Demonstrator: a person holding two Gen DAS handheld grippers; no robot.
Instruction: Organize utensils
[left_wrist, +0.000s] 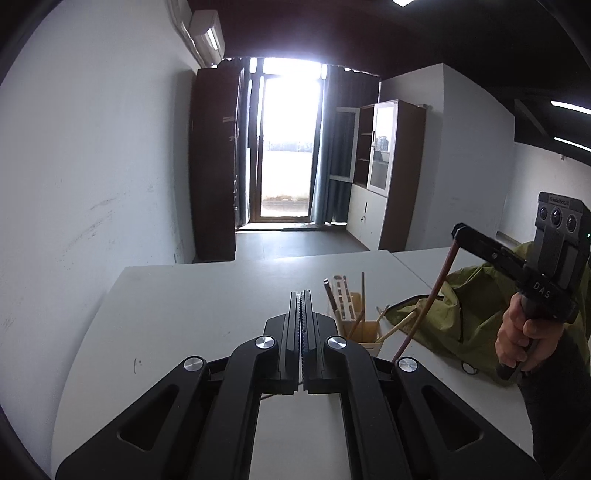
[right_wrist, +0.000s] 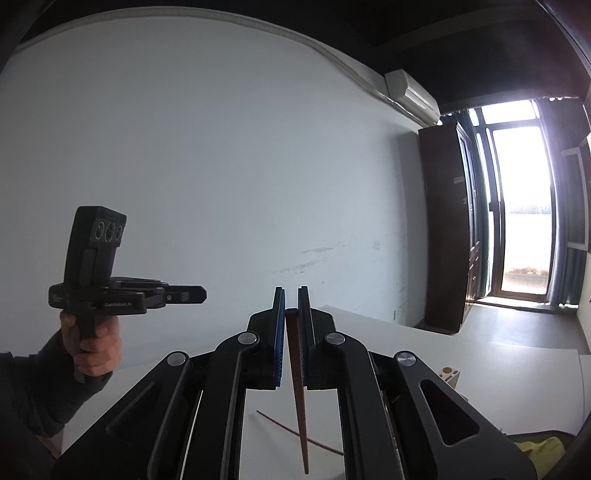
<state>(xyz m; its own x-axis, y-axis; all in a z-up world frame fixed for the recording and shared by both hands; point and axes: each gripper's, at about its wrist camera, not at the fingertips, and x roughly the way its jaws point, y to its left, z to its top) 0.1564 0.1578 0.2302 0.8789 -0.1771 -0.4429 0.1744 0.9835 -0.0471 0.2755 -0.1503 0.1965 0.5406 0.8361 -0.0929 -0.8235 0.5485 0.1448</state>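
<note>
Left tongs (left_wrist: 303, 295): raised above the white table (left_wrist: 192, 314), the two jaws pressed together with nothing between them. Right tongs (right_wrist: 291, 299): clamped on the thick upper end of a reddish-brown chopstick (right_wrist: 299, 387), which hangs down from between the blue pads (right_wrist: 279, 332) with its narrow tip pointing at the table. In the left wrist view the same chopstick runs from the right tongs' tip at upper right down toward the table, passing just right of the wooden utensil holder (left_wrist: 364, 330). The holder stands on the table immediately behind and right of the left tongs; several chopsticks and a pale slotted utensil lean in its compartments. An olive-green cloth bag (left_wrist: 454, 314) lies on the table to the holder's right, below the right hand (left_wrist: 517, 332). A second dark chopstick (right_wrist: 280, 424) lies flat on the table beneath the right tongs, apart from the held one. The left hand (right_wrist: 94, 343) holds its gripper level, well to the left of the right tongs
</note>
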